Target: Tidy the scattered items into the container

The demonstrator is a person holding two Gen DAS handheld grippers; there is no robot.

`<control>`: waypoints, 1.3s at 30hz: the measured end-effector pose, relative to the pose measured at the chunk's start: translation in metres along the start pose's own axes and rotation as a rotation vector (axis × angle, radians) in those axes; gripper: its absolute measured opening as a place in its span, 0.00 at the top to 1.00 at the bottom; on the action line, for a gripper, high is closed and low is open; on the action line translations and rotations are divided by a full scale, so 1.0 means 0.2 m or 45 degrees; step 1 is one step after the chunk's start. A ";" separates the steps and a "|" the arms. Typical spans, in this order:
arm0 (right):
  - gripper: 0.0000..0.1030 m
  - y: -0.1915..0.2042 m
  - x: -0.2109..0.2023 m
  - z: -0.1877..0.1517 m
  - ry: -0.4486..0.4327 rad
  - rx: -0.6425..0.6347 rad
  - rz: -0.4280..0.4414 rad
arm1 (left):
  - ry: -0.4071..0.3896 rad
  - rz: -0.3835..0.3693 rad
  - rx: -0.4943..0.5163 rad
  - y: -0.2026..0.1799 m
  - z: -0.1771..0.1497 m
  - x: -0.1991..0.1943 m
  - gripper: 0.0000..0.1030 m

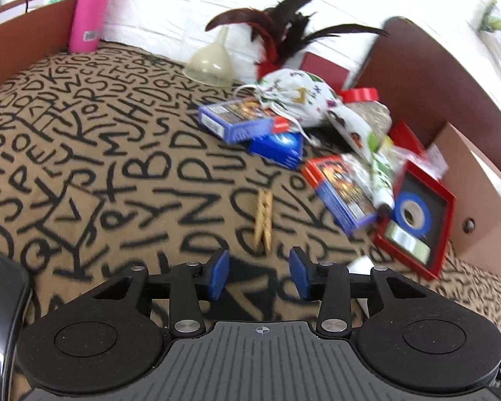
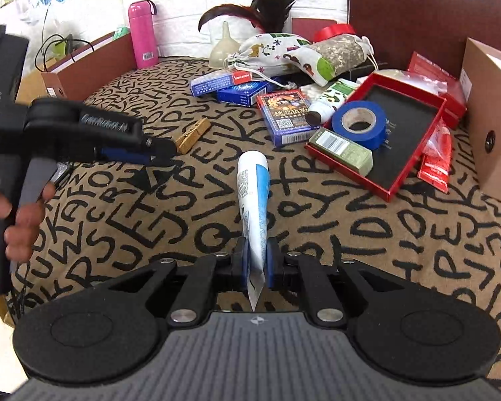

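My left gripper (image 1: 259, 272) is open and empty, just short of a wooden clothespin (image 1: 263, 222) lying on the lettered cloth; the clothespin (image 2: 193, 134) and the left gripper (image 2: 163, 152) also show in the right wrist view. My right gripper (image 2: 258, 260) is shut on a white and blue tube (image 2: 254, 197), held above the cloth. The red tray (image 2: 347, 167) at the right holds a blue tape roll (image 2: 359, 123) and a green box (image 2: 340, 148). It also shows in the left wrist view (image 1: 447, 207).
Card boxes (image 2: 284, 117), drawstring cloth bags (image 2: 274, 50), a funnel (image 2: 222, 50), feathers (image 2: 270, 0) and a pink bottle (image 2: 142, 33) lie at the back. Brown cardboard walls (image 2: 484, 117) border the cloth at the sides. Red packets (image 2: 437, 153) lie right of the tray.
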State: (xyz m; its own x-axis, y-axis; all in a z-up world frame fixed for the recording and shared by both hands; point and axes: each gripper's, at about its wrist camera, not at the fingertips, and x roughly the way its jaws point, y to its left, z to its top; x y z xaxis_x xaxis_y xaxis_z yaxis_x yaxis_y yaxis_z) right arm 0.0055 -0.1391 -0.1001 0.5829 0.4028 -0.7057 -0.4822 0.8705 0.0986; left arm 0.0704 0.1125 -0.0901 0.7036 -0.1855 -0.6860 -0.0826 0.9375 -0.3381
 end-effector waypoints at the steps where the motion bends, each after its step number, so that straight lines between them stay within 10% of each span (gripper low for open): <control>1: 0.87 0.00 0.01 0.00 -0.004 -0.011 0.004 | 0.014 -0.001 0.006 0.00 0.02 0.03 0.46; 9: 0.80 0.01 0.12 0.06 0.022 -0.029 0.000 | 0.020 0.017 0.093 -0.06 0.09 0.17 0.48; 16: 0.80 0.00 0.18 0.09 0.032 -0.002 -0.013 | 0.048 0.027 0.130 -0.07 0.10 0.20 0.92; 30: 0.81 -0.03 0.03 -0.02 0.065 0.049 -0.050 | 0.124 -0.048 0.218 -0.06 -0.08 -0.02 0.91; 39: 0.80 -0.04 0.05 0.00 0.059 0.053 -0.060 | 0.088 -0.013 0.166 -0.08 -0.03 0.05 0.66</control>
State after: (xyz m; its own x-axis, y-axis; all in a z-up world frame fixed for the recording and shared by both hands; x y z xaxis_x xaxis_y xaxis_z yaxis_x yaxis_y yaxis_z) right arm 0.0153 -0.1426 -0.1087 0.5728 0.3484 -0.7420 -0.4267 0.8996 0.0930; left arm 0.0748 0.0936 -0.0951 0.6533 -0.2111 -0.7271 0.0199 0.9648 -0.2623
